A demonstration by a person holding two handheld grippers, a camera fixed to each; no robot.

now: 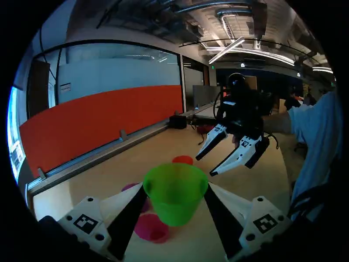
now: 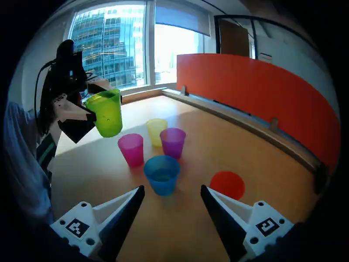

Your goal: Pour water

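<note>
Above the wooden table (image 2: pixel 244 139): green cup (image 1: pixel 176 198) held aloft, spill risk.
Left gripper (image 1: pixel 174 187) pinches the green cup by its sides, both fingers against the wall, well clear of the table and off to one side of the cluster: magenta cup (image 2: pixel 131 149), yellow cup (image 2: pixel 156 131), purple cup (image 2: pixel 172 142), blue cup (image 2: pixel 162 174). Red cup (image 2: pixel 227 184) stands apart. Right gripper (image 2: pixel 171 188) is empty, fingers spread, aimed toward the blue cup. Contents of the green cup cannot be made out. Hazards, as judged: the tapered wall may slide down through the grip; tipping from this height may splash past a narrow rim; a low swing may topple the closely grouped cups.
</note>
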